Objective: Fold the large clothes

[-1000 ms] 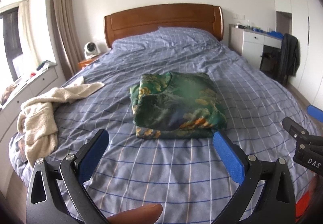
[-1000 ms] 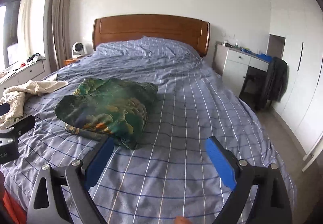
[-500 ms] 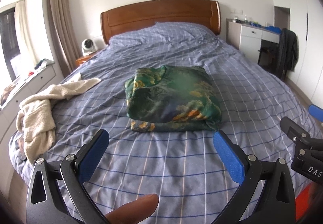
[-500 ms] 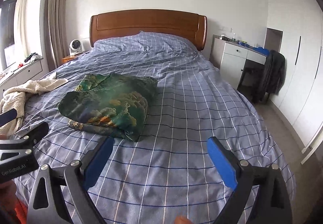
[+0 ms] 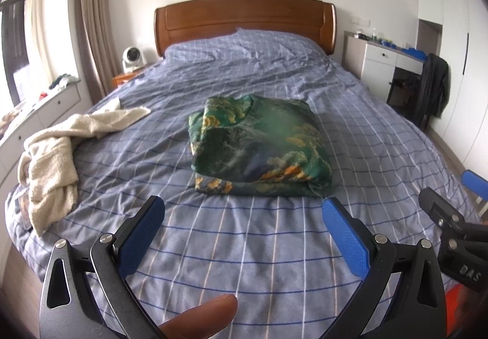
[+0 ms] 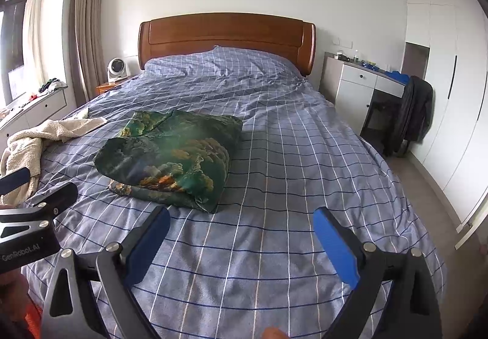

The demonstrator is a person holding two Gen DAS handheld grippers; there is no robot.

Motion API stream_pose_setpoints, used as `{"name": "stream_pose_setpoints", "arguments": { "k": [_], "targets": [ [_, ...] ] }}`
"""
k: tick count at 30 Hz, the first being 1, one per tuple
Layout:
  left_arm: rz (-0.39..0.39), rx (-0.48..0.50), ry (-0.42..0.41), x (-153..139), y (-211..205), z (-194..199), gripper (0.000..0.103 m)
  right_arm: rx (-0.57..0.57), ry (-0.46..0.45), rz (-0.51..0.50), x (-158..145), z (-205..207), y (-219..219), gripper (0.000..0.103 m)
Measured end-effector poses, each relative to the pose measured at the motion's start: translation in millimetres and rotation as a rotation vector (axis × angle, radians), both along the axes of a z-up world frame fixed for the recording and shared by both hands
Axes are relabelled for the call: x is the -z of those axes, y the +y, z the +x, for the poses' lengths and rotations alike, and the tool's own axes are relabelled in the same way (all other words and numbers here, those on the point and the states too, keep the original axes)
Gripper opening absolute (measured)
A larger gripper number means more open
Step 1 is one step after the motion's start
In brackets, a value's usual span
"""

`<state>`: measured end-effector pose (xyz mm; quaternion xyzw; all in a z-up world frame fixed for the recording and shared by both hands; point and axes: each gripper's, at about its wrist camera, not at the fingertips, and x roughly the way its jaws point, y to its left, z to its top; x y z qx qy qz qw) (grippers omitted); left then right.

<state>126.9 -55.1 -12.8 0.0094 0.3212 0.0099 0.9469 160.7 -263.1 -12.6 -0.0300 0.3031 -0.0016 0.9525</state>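
The green patterned garment (image 5: 259, 153) is lying folded into a compact bundle mid-bed (image 5: 274, 247), so that piece looks finished; the cream robe (image 5: 52, 156) is sitting crumpled at the bed's left edge, likely next, while both grippers, left gripper (image 5: 244, 229) and right gripper (image 6: 241, 235), are hovering with jaws apart, gripping nothing
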Motion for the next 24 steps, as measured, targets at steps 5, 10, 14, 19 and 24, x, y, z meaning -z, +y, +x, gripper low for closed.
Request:
{"name": "stream_pose_setpoints", "arguments": {
  "k": [5,10,14,19,24],
  "targets": [
    [-0.003,-0.005,0.005,1.4,1.5,0.2,0.103,-0.018,0.002,-0.002,-1.7,-2.3,5.4,0.103],
    [-0.008,-0.002,0.000,-0.4,1.2,-1.3,0.103,-0.024,-0.002,-0.007,-4.0,-3.6,7.9,0.103],
    [-0.005,-0.003,-0.005,-1.2,1.2,-1.7,0.103,-0.014,0.003,-0.008,-4.0,-3.5,8.8,0.103],
    [-0.005,0.002,-0.011,-2.9,1.0,-2.6,0.103,-0.006,0.012,-0.010,-2.9,-1.9,6.7,0.103],
    [0.000,0.004,-0.017,-4.2,0.3,-3.2,0.103,-0.005,0.012,-0.011,-3.1,-1.8,6.3,0.103]
  ]
}}
